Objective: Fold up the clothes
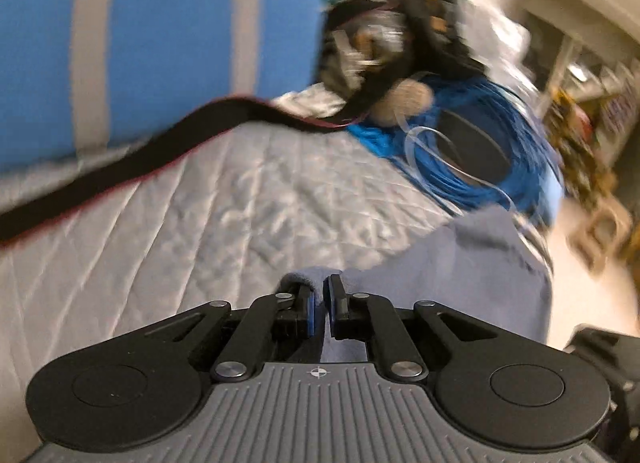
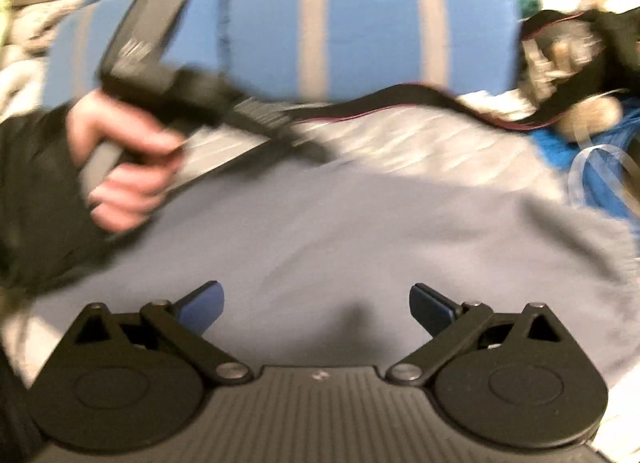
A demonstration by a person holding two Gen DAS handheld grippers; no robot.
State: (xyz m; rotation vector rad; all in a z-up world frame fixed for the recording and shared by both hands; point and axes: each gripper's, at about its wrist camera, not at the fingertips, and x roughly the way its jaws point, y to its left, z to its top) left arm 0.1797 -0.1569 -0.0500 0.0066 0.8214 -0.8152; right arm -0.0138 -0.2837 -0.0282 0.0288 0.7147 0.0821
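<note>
Grey-blue soft cloth garment (image 2: 360, 223) fills the middle of the right wrist view, spread on the pale quilted mattress (image 1: 200, 203). We see the left gripper (image 1: 320, 303) clenched on a fold of that garment at lower centre of its frame. Right gripper (image 2: 316, 303) is spread wide, holding nothing, above the cloth. Blue pillow with grey stripes (image 1: 160, 43) sits upper left; coiled blue cable (image 1: 500, 151) right. Both views blurred.

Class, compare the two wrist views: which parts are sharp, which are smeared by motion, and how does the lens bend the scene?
Left wrist: left gripper sharp, cable coil and strap smeared. Right wrist: right gripper fairly sharp, hand heavily blurred. Both: fisheye bulges the pillow, corners dark.
</note>
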